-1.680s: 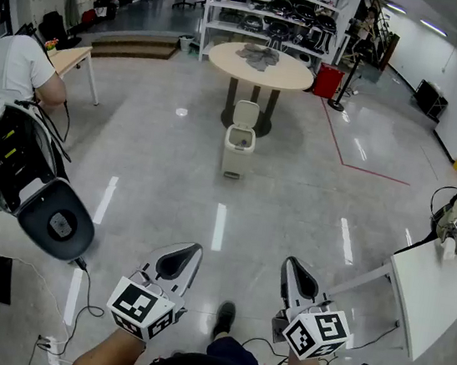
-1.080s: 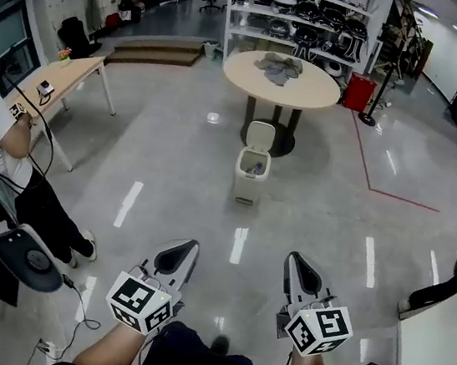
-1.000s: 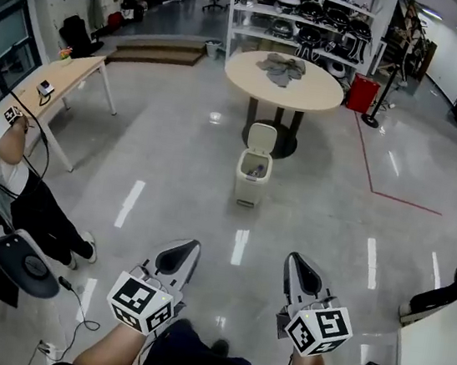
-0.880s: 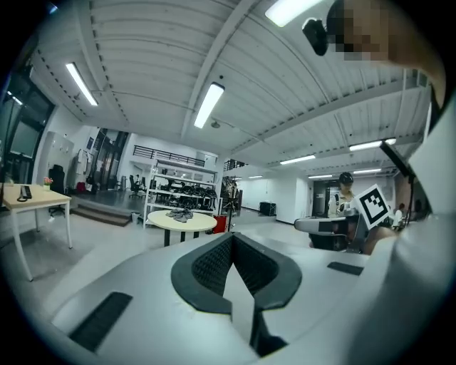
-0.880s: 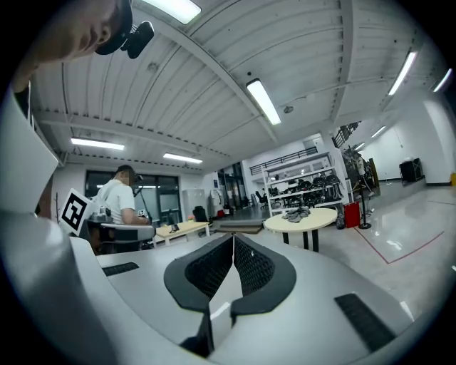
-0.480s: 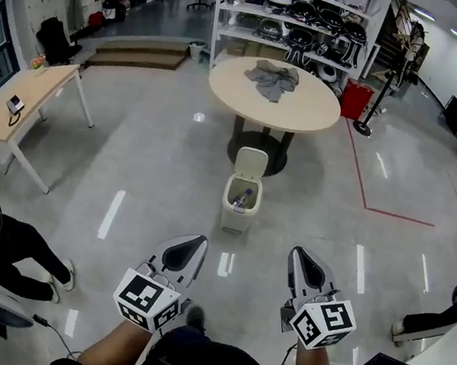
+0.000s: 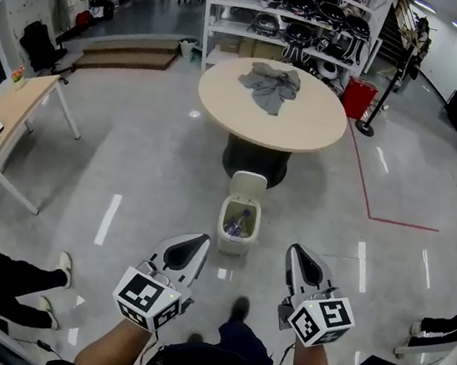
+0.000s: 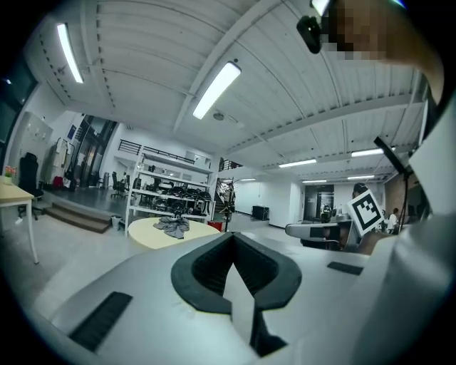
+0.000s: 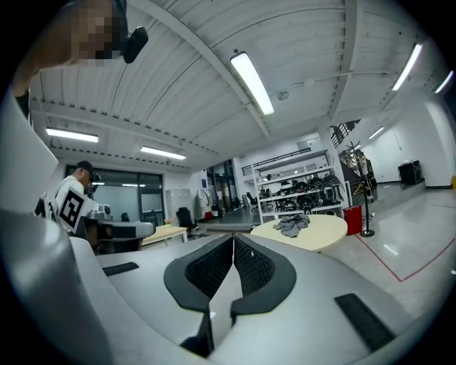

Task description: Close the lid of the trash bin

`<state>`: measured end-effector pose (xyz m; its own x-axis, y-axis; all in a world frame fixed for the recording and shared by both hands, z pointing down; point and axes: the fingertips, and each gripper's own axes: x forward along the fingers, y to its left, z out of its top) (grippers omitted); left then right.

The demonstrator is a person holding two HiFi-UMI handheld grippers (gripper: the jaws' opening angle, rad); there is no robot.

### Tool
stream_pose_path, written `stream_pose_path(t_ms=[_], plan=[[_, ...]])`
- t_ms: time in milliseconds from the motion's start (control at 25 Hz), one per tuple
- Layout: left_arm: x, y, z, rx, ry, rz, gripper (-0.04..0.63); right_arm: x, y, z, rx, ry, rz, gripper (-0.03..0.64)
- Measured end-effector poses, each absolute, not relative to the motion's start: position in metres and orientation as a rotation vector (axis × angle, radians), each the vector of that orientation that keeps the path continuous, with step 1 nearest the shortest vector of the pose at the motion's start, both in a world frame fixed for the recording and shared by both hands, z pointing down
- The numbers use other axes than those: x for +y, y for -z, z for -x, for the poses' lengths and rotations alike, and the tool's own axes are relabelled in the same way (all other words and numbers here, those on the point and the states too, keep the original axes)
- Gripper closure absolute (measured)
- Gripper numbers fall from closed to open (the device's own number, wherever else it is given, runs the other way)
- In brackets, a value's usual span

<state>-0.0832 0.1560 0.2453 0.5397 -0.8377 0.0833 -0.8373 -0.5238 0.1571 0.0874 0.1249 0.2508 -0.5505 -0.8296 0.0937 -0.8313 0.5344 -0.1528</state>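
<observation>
A small beige trash bin [image 7: 238,225] stands on the floor just ahead of me, in front of the round table's base. Its lid [image 7: 248,186] is tipped up at the back, and some rubbish, including a bottle, lies inside. My left gripper [image 7: 194,241] is held low at the bin's near left and is shut, its pads meeting with nothing between them. At the bin's near right my right gripper [image 7: 298,254] is shut and empty as well. Both point towards the bin without touching it. Neither gripper view shows the bin; the left gripper [image 8: 231,239] and the right gripper [image 9: 234,240] look out level across the room.
A round beige table [image 7: 273,108] with a grey cloth [image 7: 270,84] stands right behind the bin. Shelving [image 7: 290,13] with gear lines the back. A wooden desk [image 7: 6,117] is at the left, where a person's legs [image 7: 4,281] show. A red line [image 7: 370,197] marks the floor at the right.
I have walked forward: the bin and the table have come much closer and lower in the head view. Both grippers stay shut in the same pose. The person at the left has slid out of view.
</observation>
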Motion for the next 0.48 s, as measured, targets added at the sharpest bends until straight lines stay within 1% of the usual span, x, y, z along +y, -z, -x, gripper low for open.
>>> stream_pose_path(t_ms=[240, 480], plan=[[0.039, -0.271, 0.076, -1.473, -0.006, -2.552, 0.597, 0.004, -0.281, -0.095, -2.764, -0.33, -1.436, 0.606], [-0.072, -0.279, 0.057, -1.482, -0.024, -2.48, 0.597, -0.112, -0.281, -0.104, -2.777, -0.319, -1.337, 0.606]])
